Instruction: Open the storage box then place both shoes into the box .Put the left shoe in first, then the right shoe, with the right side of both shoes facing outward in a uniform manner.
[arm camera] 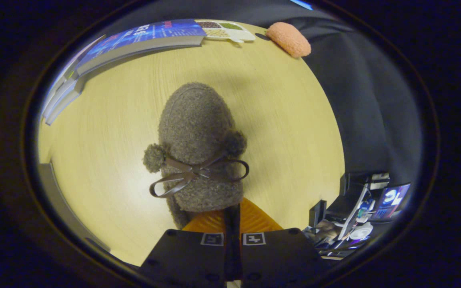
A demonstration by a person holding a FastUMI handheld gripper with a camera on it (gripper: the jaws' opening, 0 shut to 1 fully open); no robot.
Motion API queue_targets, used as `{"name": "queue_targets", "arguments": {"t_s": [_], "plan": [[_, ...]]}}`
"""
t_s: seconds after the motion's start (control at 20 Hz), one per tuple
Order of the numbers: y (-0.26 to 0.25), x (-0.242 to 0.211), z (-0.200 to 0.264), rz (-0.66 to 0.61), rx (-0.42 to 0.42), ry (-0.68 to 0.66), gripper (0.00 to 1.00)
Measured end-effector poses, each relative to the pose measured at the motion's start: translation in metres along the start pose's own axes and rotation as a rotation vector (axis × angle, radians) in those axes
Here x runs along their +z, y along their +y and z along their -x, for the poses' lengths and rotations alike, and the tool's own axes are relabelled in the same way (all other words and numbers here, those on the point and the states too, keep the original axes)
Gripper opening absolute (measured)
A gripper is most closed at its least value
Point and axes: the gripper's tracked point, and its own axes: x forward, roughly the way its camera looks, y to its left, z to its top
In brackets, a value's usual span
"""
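The round pale-wood tabletop [106,132] carries everything here, and well beyond the fingers, along its far edge, lies a long flat board with a blue printed face and grey sides [142,38], which may be the storage box or its lid, though I cannot tell which. Beside it on that far edge sit a small white compartment tray holding dark and green grains [224,31] and a peach-coloured fuzzy pad [289,39] at the rim. The task's thing, a grey-brown fleecy shoe with two pompoms and a thin brown ribbon bow [196,144], sits directly ahead of the gripper [232,218], its heel end at the fingertips and its long axis running straight away from them, toe toward the far edge. It looks lifted clear of the tabletop, hanging from the gripper. The two orange ribbed fingers [254,218] are drawn nearly together with only a narrow dark slot between them, and they appear clenched on the shoe's heel rim, though the pinch itself is hidden under the fleece. Judging by this, the carry toward the far edge must also turn the shoe sideways.
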Motion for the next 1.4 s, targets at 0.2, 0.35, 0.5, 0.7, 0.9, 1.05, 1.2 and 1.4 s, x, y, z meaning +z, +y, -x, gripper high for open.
{"name": "queue_targets", "arguments": {"t_s": [0.2, 0.35, 0.5, 0.7, 0.9, 1.05, 1.2, 1.4], "plan": [[-0.003, 0.004, 0.021, -0.053, -0.006, -0.034, 0.04], [-0.018, 0.000, 0.040, 0.000, -0.095, -0.044, 0.03], [-0.049, -0.002, 0.074, 0.090, -0.265, -0.062, 0.03], [-0.059, 0.002, 0.128, 0.075, -0.357, -0.119, 0.03], [-0.042, -0.004, 0.186, 0.024, -0.318, -0.170, 0.04], [-0.017, -0.012, 0.228, -0.018, -0.259, -0.206, 0.03], [0.014, -0.016, 0.271, -0.052, -0.191, -0.262, 0.04], [0.060, -0.027, 0.321, -0.046, -0.120, -0.320, 0.03]]}}
